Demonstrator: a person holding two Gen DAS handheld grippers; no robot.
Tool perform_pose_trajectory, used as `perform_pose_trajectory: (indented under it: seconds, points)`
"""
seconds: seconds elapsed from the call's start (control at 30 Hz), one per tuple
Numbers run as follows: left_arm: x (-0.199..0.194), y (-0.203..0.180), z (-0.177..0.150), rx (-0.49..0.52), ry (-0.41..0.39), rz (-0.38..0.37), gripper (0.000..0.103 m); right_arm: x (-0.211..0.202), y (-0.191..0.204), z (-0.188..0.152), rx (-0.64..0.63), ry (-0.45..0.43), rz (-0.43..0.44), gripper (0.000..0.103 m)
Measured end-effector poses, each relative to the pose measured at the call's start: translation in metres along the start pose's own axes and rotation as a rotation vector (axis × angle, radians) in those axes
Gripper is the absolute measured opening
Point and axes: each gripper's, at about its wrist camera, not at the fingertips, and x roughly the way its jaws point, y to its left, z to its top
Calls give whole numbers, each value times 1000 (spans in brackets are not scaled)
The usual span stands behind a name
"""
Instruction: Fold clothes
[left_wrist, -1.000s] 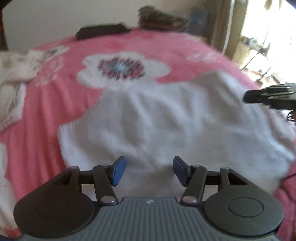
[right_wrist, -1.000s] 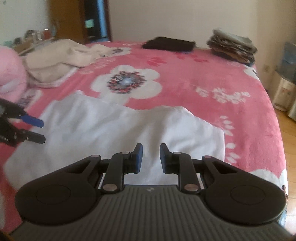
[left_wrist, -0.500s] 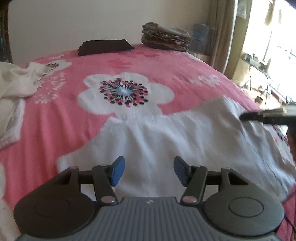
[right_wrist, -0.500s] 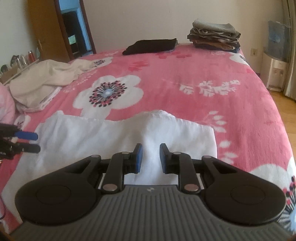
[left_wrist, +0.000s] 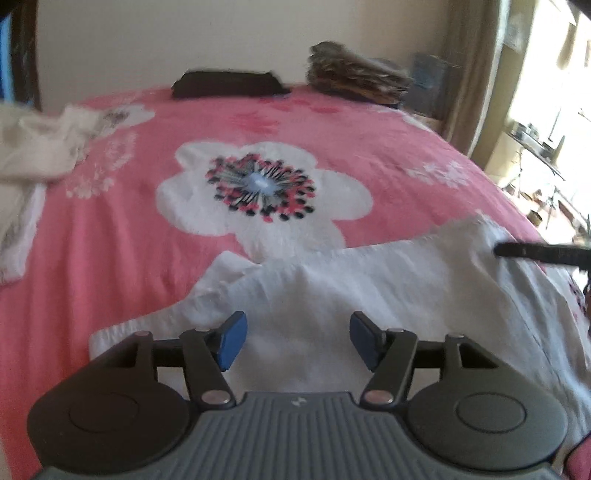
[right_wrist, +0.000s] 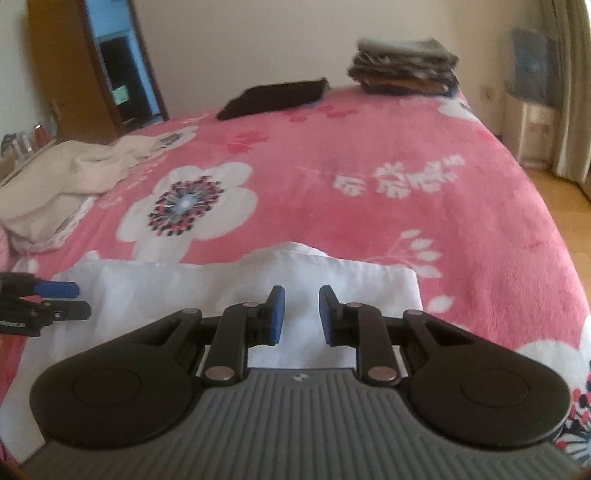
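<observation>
1. Spread white garment across near end of pink bed.
2. Left tool gaping wide, empty; right tool parted narrowly, empty.
3. Likely mid-fold; stage unclear.
4. Far hem rumpled, bare blanket beyond, folded stack well apart.

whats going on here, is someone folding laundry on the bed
Yes. A person holds two handheld grippers over a white garment spread on a pink flowered blanket. The left gripper and right gripper are both open and hold nothing. A black folded item and a stack of folded clothes sit at the far edge, an unfolded cream pile to the left.
</observation>
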Motion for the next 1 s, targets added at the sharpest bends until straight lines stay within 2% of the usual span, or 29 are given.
perform_pose_trajectory:
  seconds: [0.1, 0.2, 0.33, 0.57, 0.63, 0.73, 0.8, 1.0]
  points:
    - [8, 5, 2, -38, 33, 10, 65, 5, -6, -2, 52, 19, -15, 18]
    - [-7, 4, 4, -51, 31, 25, 67, 10, -12, -4, 104, 38, -30, 20]
    - [-29, 1, 7, -80, 45, 63, 71, -22, 0, -2, 104, 26, 15, 22]
    - [-79, -9, -4, -136, 62, 72, 88, -61, 26, -14, 98, 43, 74, 47]
    - [-92, -13, -8, -141, 52, 58, 93, -66, 34, -19, 83, 53, 89, 48]
    - [-103, -20, -15, -158, 64, 30, 95, -71, 43, -22, 61, 62, 101, 51]
    - [-106, -26, -20, -171, 85, 18, 97, -75, 49, -22, 50, 63, 106, 56]
    - [-101, -46, -48, -146, 183, 58, 98, -84, 60, -25, 45, 76, 110, 66]
